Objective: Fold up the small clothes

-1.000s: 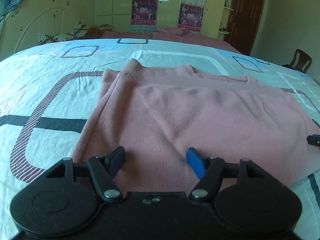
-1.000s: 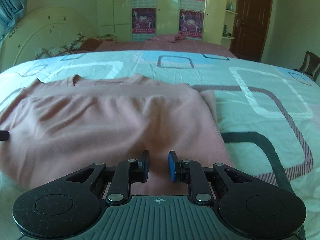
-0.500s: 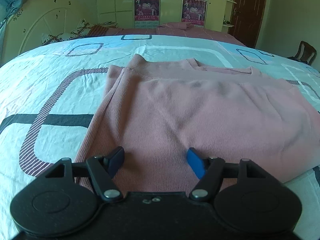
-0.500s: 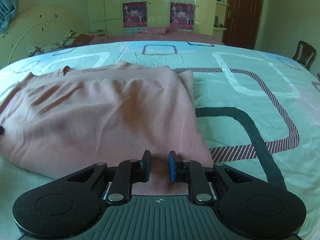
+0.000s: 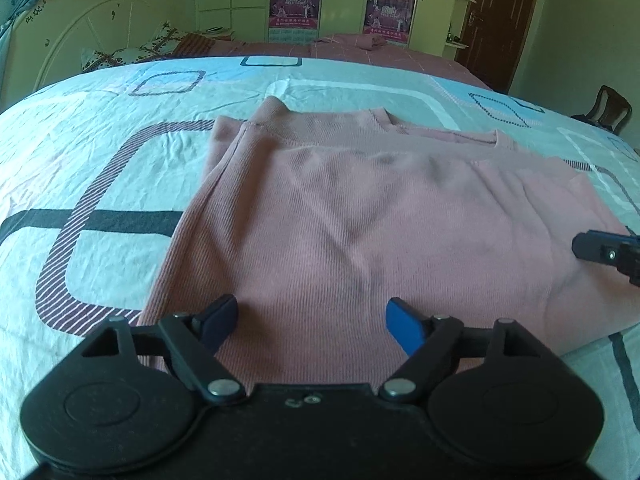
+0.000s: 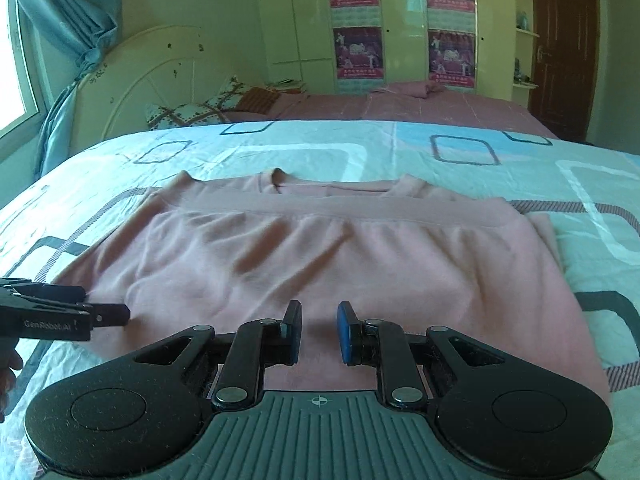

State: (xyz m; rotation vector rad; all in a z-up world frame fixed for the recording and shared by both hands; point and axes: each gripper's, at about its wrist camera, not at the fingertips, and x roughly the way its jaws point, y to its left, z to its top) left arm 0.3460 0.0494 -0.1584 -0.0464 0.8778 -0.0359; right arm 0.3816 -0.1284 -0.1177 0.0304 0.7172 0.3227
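Note:
A pink knit top point(image 5: 340, 216) lies folded once on the patterned bedsheet point(image 5: 100, 184), its hem band point(image 6: 340, 210) doubled back near the neckline. My left gripper point(image 5: 310, 320) is open wide and empty over the top's near left edge. My right gripper point(image 6: 319, 330) hovers over the near fold with its jaws a small gap apart, holding nothing. Each gripper's tip shows in the other's view, the right one point(image 5: 600, 250) at the top's right side and the left one point(image 6: 100, 316) at its left side.
A white arched headboard point(image 6: 160, 88) and pillows point(image 6: 192, 112) stand at the back left. A second pink bed point(image 6: 420, 104) lies beyond. A wardrobe with posters point(image 6: 400, 28) and a dark door point(image 6: 564, 44) line the far wall. A chair point(image 5: 610, 110) stands at the right.
Both grippers have shifted over the top's near edge; the right one swung left and now looks squarely across the top. Both tips have come into each other's view. Jaw openings look unchanged.

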